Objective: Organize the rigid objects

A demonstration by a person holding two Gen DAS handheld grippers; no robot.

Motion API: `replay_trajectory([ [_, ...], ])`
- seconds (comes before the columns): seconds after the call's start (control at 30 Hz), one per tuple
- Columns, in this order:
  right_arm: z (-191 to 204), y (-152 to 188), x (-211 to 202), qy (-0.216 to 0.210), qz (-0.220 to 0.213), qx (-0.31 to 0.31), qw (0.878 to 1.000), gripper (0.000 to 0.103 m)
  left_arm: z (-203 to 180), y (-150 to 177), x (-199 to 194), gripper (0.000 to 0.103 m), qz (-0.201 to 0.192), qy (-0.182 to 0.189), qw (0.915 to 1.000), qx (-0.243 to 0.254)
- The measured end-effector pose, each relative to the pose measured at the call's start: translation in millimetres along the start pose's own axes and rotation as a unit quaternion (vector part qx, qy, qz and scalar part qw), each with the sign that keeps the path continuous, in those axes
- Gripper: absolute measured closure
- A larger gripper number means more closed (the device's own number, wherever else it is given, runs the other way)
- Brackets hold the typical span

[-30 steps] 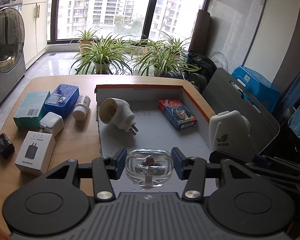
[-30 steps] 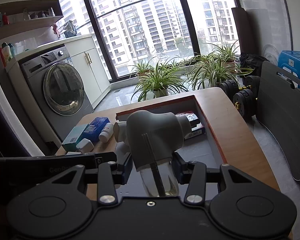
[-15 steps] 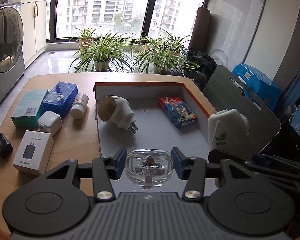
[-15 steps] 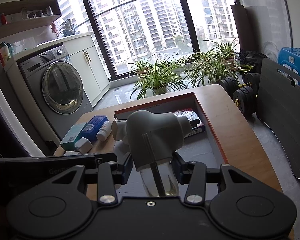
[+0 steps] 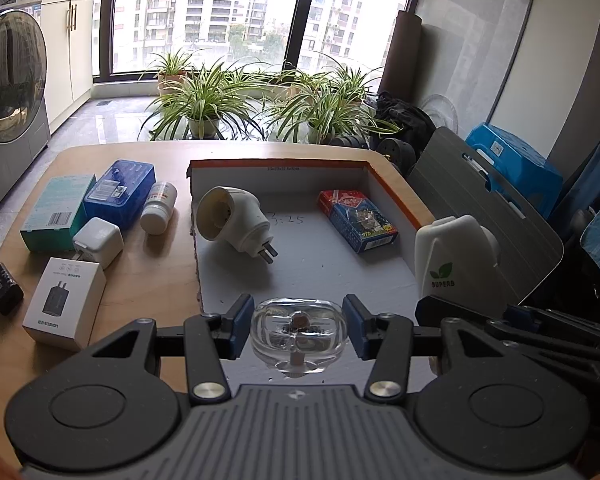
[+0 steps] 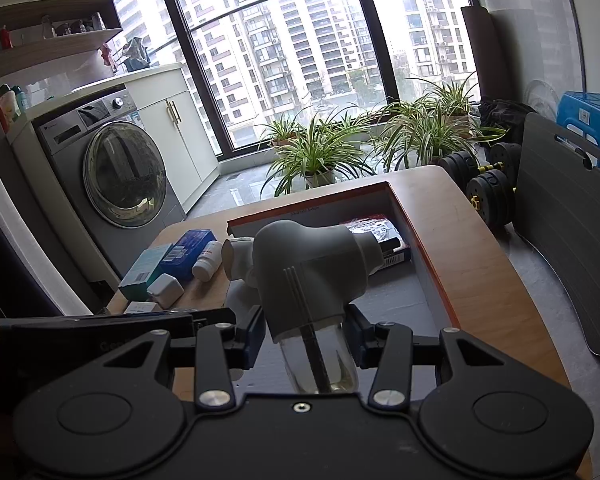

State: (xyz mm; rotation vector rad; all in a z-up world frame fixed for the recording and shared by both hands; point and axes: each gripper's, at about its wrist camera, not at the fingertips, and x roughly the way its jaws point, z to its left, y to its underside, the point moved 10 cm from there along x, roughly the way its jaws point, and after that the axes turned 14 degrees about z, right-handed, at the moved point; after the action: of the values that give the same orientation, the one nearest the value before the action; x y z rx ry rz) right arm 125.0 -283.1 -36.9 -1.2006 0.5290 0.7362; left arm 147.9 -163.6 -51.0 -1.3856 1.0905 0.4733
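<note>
My left gripper (image 5: 299,326) is shut on a small clear bottle (image 5: 300,344), seen end-on between the blue pads above the near end of a white-lined box with an orange rim (image 5: 280,164). My right gripper (image 6: 306,336) is shut on a spray bottle (image 6: 312,264) with a grey-white head and a clear body. The same bottle, labelled with a green leaf (image 5: 456,260), stands at the box's right wall in the left wrist view. Inside the box lie a white plug adapter (image 5: 236,220) and a blue-red card pack (image 5: 358,220).
On the wooden table (image 5: 152,272) left of the box lie a teal box (image 5: 56,210), a blue box (image 5: 120,190), a white pill bottle (image 5: 160,208), a white charger cube (image 5: 98,242), a white charger carton (image 5: 64,308) and a black adapter (image 5: 2,288). Potted plants, dumbbells and a grey board stand beyond.
</note>
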Motion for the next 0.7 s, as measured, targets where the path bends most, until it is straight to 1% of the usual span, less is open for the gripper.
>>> replay_trajectory([
  [0.7, -1.3, 0.4, 2.9, 0.0, 0.002, 0.002, 1.0, 0.051, -0.9, 2.1, 6.2, 0.053, 0.006, -0.001, 1.0, 0.0],
])
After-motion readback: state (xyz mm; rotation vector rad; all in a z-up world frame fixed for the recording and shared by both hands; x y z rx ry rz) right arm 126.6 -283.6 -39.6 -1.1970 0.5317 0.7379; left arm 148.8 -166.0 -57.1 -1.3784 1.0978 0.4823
